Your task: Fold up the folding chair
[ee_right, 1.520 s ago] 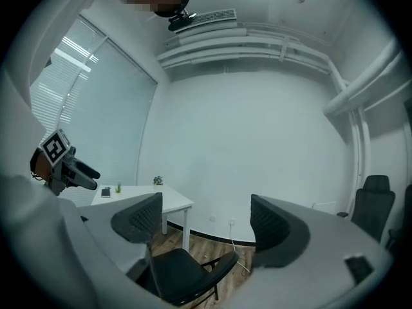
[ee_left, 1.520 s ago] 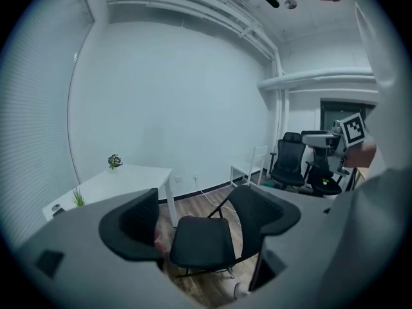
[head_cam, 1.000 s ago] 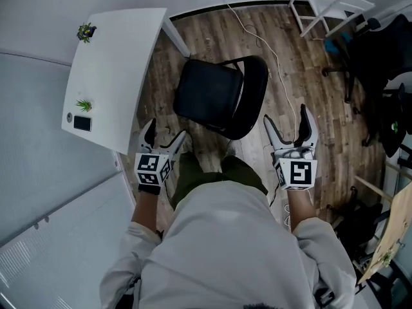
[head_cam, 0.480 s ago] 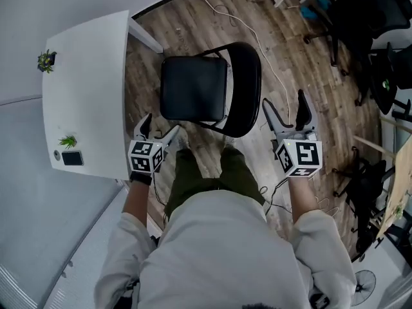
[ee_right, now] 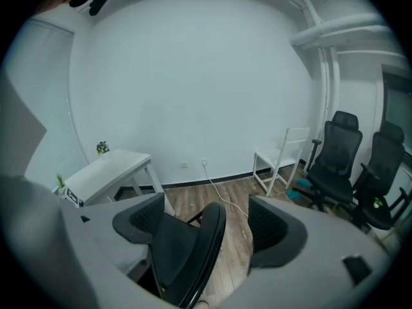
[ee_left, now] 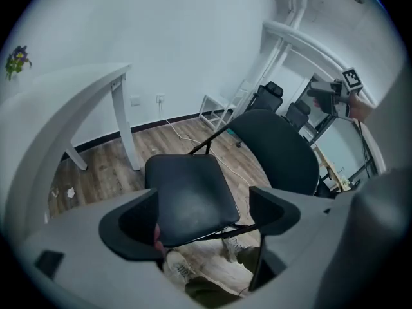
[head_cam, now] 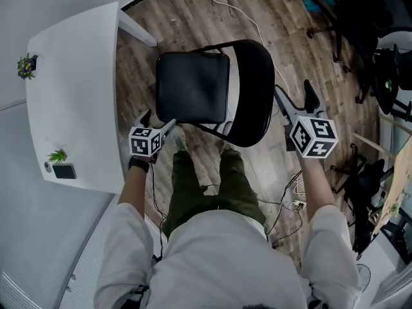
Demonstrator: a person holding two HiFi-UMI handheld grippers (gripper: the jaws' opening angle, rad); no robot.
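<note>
Two spread grippers at the black metal-framed folding chair point(head_cam: 199, 76)

Overhead, the head view lays out the whole arrangement. The folding chair stands unfolded on the brown wood-plank floor point(head_cam: 174, 15), just beside the white rectangular table point(head_cam: 71, 89). Its square padded seat point(head_cam: 187, 102) lies level, and its rounded backrest point(head_cam: 252, 89) is on the person's right. The left gripper point(head_cam: 159, 122) sits at the seat's near left corner. The right gripper point(head_cam: 294, 94) hangs just outside the backrest's far edge. The person's green-trousered legs point(head_cam: 193, 185) stand close behind the chair.

Each gripper view settles what the overhead leaves unclear. The left gripper view shows its jaws wide apart and clamping nothing. The seat's front edge is framed between them, with a pale shoe point(ee_left: 178, 267) below. Whether a pad touches the seat cannot be told. That view also catches the right gripper, high at the far right above the backrest.

The right gripper view shows its own jaws equally spread and empty, with the backrest seen edge-on between them. Beyond it, a white open-frame stand point(ee_right: 273, 154) and black office chairs point(ee_right: 338, 156) line the white wall.
</note>
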